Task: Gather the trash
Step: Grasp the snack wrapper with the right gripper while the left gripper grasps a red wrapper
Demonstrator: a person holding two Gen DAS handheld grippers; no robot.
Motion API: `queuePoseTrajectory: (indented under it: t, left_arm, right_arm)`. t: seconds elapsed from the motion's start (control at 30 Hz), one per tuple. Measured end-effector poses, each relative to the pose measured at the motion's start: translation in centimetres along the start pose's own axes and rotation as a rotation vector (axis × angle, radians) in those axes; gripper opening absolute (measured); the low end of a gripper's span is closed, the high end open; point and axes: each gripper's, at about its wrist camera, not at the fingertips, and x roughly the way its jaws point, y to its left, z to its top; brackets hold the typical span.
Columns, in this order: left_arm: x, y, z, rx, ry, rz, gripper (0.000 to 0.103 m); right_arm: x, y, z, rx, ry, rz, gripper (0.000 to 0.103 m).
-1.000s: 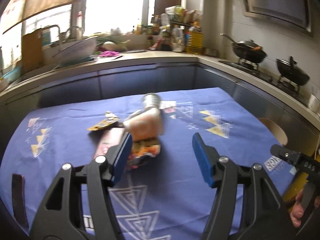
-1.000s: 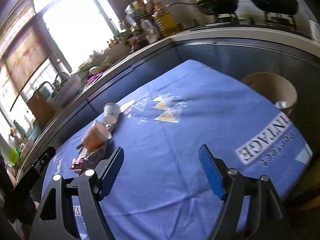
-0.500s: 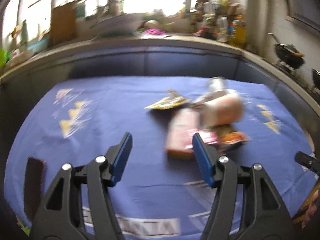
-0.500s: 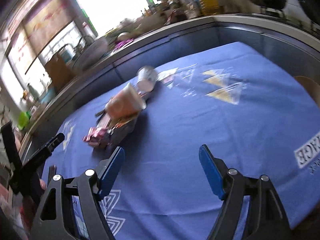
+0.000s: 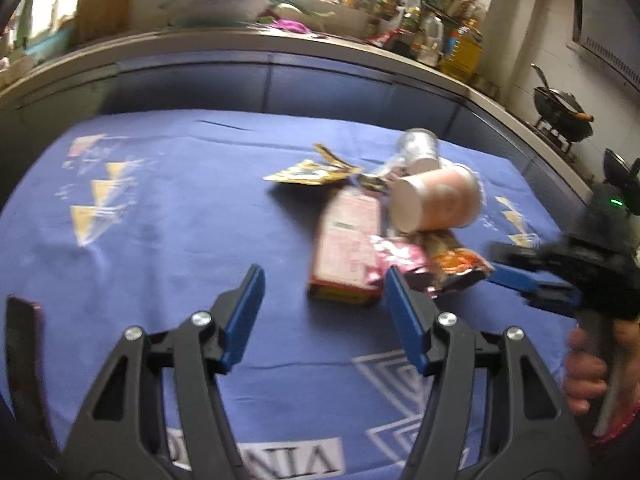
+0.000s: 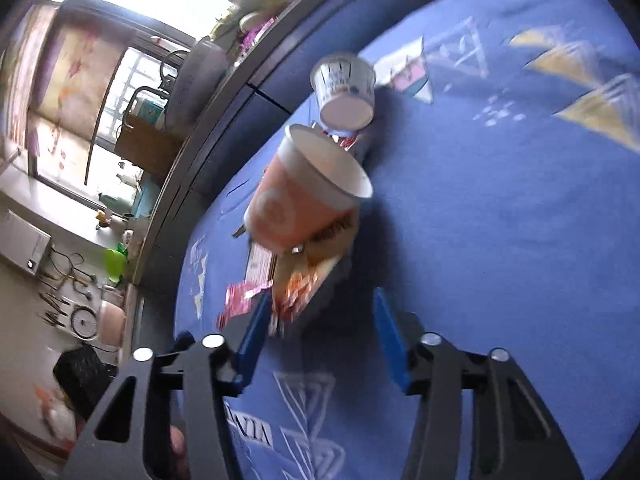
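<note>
Blue tablecloth (image 5: 168, 240), blurred wrappers (image 6: 296, 292), overlapping cups (image 6: 308, 192)

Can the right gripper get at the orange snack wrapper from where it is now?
Probably yes. The right gripper is open just short of the orange snack wrapper, nothing between them. The orange cup lies behind it, clear of the approach.

Both wrist cameras look down along their fingers, close over the blue tablecloth (image 5: 168, 248), sharing the trash pile (image 6: 304, 216) from opposite sides.
</note>
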Motion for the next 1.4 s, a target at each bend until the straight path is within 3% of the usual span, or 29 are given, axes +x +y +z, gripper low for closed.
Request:
queuePoseTrajectory:
  t: [0.07,0.13,0.37,0.47,0.6,0.8,0.9,0.93,1.0,1.1,1.13,1.23,1.4]
  left_arm:
    - [0.8,-0.8,0.3,0.004,0.014,-0.024,0.06]
    - [1.4,-1.3,0.5,0.007,0.029,-0.037,0.06]
    - [2.5,-3.4,0.3,0.024,0.085,-0.126,0.06]
    - [2.5,-5.4,-0.4,0.084,0.091,-0.159,0.06]
    - [3.5,-8.1,-1.8,0.216,0.1,-0.071,0.06]
    - [4.7,-8.0,-1.8,0.225,0.095,0.042,0.061]
    - [5.8,-8.7,-1.4,0.281,0.088,0.087,0.06]
    - [6.3,-8.8,-1.4,0.291,0.1,0.101,0.052]
    - [6.4,-9.1,-1.6,0.313,0.1,0.121,0.045]
    - [6.4,-9.6,-1.9,0.341,0.12,0.097,0.008]
    - [6.4,-9.7,-2.0,0.339,0.126,0.103,0.003]
    - [5.7,-9.5,-1.9,0.317,0.121,0.082,0.002]
    - [2.8,-8.7,-1.3,0.22,0.106,-0.027,0.001]
  right_arm:
    - [1.5,-0.4,0.4,0.028,0.055,0.038,0.018]
    - [1.7,-0.8,0.2,0.032,0.065,0.037,0.009]
    - [-4.0,-3.6,-2.7,-0.008,-0.017,-0.013,0.008]
    - [-6.4,-5.3,-3.8,0.014,-0.077,-0.044,0.008]
    - [-9.1,-6.0,-4.1,-0.013,-0.182,-0.13,0.008]
    - [-10.8,-4.6,-4.2,-0.188,-0.31,-0.301,0.002]
    - [-10.6,-4.6,-3.8,-0.246,-0.345,-0.355,0.001]
    - [-10.4,-4.7,-3.6,-0.245,-0.348,-0.36,0.001]
    - [-10.2,-5.2,-3.1,-0.213,-0.331,-0.321,0.001]
    - [-10.1,-5.4,-3.1,-0.199,-0.304,-0.283,0.001]
    - [-10.1,-5.6,-3.1,-0.191,-0.293,-0.271,0.001]
    - [-9.7,-6.2,-3.2,-0.16,-0.258,-0.246,0.002]
    - [-8.5,-7.1,-3.3,-0.116,-0.177,-0.194,0.006]
